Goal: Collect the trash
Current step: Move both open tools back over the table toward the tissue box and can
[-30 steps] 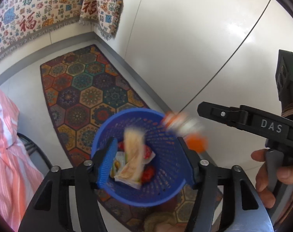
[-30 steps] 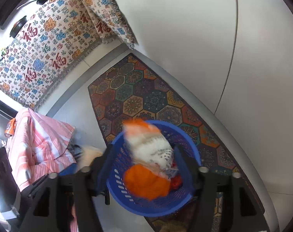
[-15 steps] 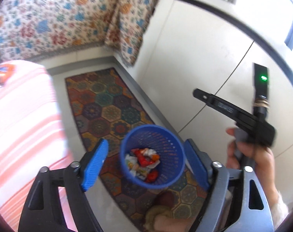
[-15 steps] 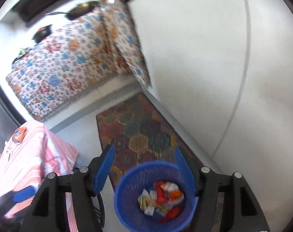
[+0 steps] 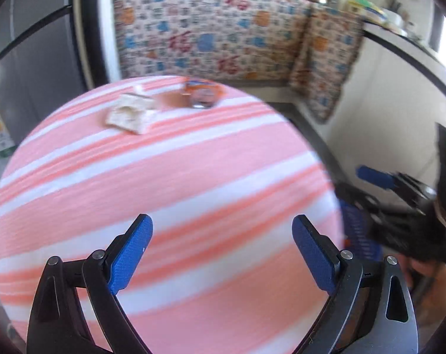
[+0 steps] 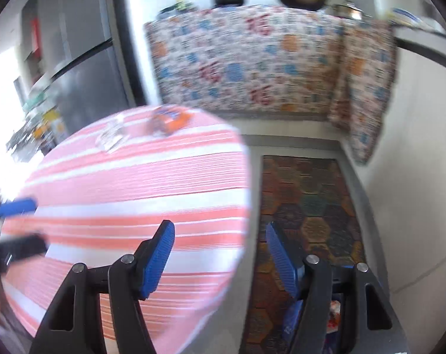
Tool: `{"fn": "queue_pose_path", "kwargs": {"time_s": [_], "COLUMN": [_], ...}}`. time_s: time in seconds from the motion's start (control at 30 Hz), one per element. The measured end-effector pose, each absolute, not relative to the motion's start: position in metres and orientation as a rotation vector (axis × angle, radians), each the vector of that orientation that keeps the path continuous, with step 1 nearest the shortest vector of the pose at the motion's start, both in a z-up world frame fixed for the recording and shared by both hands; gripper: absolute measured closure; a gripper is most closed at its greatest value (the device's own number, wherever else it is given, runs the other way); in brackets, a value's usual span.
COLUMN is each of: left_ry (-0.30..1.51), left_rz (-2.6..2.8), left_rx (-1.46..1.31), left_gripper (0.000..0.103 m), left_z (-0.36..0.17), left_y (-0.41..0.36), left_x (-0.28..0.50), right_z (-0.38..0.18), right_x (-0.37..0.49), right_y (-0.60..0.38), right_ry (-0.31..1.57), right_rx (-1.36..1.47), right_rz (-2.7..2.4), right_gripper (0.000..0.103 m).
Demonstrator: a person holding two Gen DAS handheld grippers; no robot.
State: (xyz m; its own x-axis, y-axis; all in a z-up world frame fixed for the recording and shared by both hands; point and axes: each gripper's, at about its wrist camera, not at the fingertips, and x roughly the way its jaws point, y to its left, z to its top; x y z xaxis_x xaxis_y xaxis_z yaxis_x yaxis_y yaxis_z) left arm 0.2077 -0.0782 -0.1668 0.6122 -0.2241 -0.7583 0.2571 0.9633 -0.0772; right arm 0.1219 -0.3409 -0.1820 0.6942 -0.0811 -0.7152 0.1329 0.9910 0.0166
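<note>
A pale crumpled wrapper (image 5: 130,115) lies flat near the far left of a round table (image 5: 193,177) draped in pink-and-white stripes, its long axis running from the near left toward the far right in the left wrist view; its edges are soft with blur and any print on it cannot be read. Just right of it sits an orange-and-blue packet (image 5: 203,92), lying crosswise near the table's far rim, with a smeared brownish patch between the two that cannot be identified. The same pair appears smaller and more blurred in the right wrist view, the wrapper (image 6: 110,138) to the left of the packet (image 6: 171,119). Above the near half of the cloth the left gripper (image 5: 223,253) hangs with its blue pads spread wide and nothing between them, the jaws having just been opening. To the right, the right gripper (image 6: 220,256) straddles the table's edge, its fingers parted at a moderate gap and empty, one pad over the cloth and the other over the patterned rug (image 6: 308,212). Seen from the left camera, that gripper is a dark streak at the right border with a hand (image 5: 426,274) barely visible beneath it. A blue basket (image 6: 293,315) is mostly hidden behind the right gripper's frame, only a sliver of its rim and some red-and-white litter showing.
</note>
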Motion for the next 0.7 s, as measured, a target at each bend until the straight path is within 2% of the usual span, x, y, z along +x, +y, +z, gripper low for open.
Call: {"fn": "queue_pose_path", "kwargs": {"time_s": [0.37, 0.7], "left_ry": [0.89, 0.852], "left_rz": [-0.333, -0.525], "left_rx": [0.185, 0.181], "left_gripper": [0.007, 0.007], "left_z": [-0.226, -0.222], "left_y": [0.017, 0.021], "left_x": [0.338, 0.396], "right_z": [-0.228, -0.242], "right_x": [0.182, 0.196], "right_y": [-0.243, -0.231], "right_ry": [0.93, 0.927], "right_rx": [-0.052, -0.074], "right_rz": [0.036, 0.038], "right_gripper": [0.037, 0.035]}}
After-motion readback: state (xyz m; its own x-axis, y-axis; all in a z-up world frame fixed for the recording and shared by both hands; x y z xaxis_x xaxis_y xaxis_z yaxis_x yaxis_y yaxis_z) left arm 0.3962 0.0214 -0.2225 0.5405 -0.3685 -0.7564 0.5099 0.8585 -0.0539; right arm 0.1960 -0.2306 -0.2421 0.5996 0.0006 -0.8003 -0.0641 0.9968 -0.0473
